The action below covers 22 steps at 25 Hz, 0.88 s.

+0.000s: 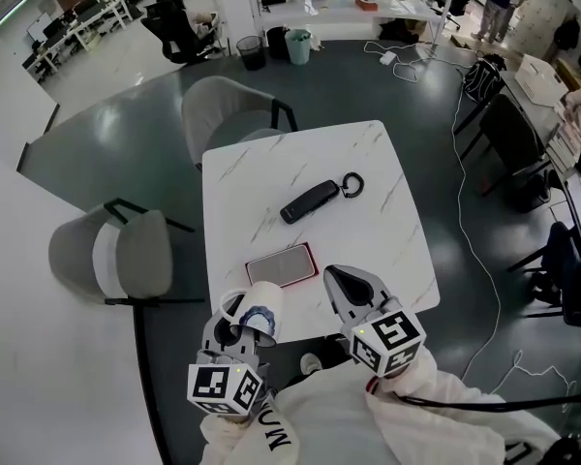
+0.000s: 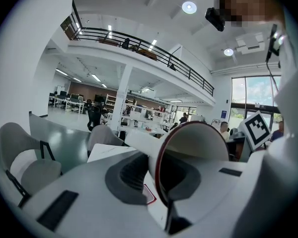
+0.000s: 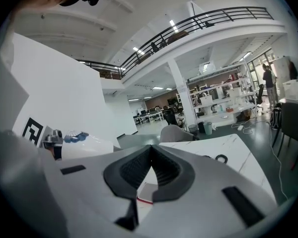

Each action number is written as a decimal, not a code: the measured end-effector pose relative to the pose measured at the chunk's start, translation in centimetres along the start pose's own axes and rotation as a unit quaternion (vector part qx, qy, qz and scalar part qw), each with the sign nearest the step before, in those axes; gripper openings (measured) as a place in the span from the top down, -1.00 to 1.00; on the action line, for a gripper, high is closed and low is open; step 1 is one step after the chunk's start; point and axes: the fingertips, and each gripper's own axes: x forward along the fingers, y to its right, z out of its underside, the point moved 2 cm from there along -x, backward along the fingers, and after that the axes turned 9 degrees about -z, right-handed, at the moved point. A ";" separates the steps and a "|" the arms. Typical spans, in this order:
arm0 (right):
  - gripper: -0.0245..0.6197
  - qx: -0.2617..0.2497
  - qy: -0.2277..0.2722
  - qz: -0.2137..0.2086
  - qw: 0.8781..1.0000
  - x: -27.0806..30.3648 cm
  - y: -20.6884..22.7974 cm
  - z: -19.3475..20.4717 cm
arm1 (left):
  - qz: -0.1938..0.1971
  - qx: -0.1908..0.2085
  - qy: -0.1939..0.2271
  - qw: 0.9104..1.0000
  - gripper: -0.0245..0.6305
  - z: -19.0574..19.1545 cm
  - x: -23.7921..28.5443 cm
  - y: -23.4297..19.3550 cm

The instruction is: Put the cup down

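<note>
— Two tongs show in the head view. What is each doing?
— The left gripper (image 1: 240, 329) pinches a white cup (image 1: 263, 296) by its wall at the rim. The right gripper (image 1: 339, 279) has its jaws pressed together on nothing.
— Which way does the cup point?
— It lies tilted on its side. Its long axis runs on from the left jaws, base away from them and mouth back toward them, over the near edge of the white marble-patterned table (image 1: 368, 163). There is a blue print on the wall near the rim.
— And ahead of the tips?
— A flat phone (image 1: 282, 264) edged in red lies just ahead, between the two tools. Farther on is a slim black remote (image 1: 310, 201) with a black ring (image 1: 352, 184) at its end. The dark letters on the white sleeve (image 1: 276, 439) are too skewed to read.
— Left gripper view?
— The cup's (image 2: 198, 138) round mouth faces the camera. It is smooth and white, with a thin dark-red line along the lip. One ribbed dark pad sits outside the wall and the other inside the mouth.
— Right gripper view?
— The ribbed pads meet at their tips, and the phone's (image 3: 145, 195) red edge shows through the small gap beneath. The cup (image 3: 89, 144) hangs left of these jaws, and the ring (image 3: 221, 158) lies ahead to the right.
</note>
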 end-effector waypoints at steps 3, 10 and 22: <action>0.91 0.002 -0.001 -0.002 1.000 0.6 0.9 -0.3 | -0.004 0.002 -0.005 1.000 0.80 -0.1 1.0 0.0; 0.91 0.007 -0.005 -0.004 1.000 1.9 3.1 -0.8 | -0.013 0.012 -0.020 1.000 0.79 -0.1 3.5 -0.1; 0.91 0.027 -0.011 0.004 1.000 3.1 6.8 -0.8 | -0.022 0.041 -0.067 0.997 0.79 1.0 7.9 0.0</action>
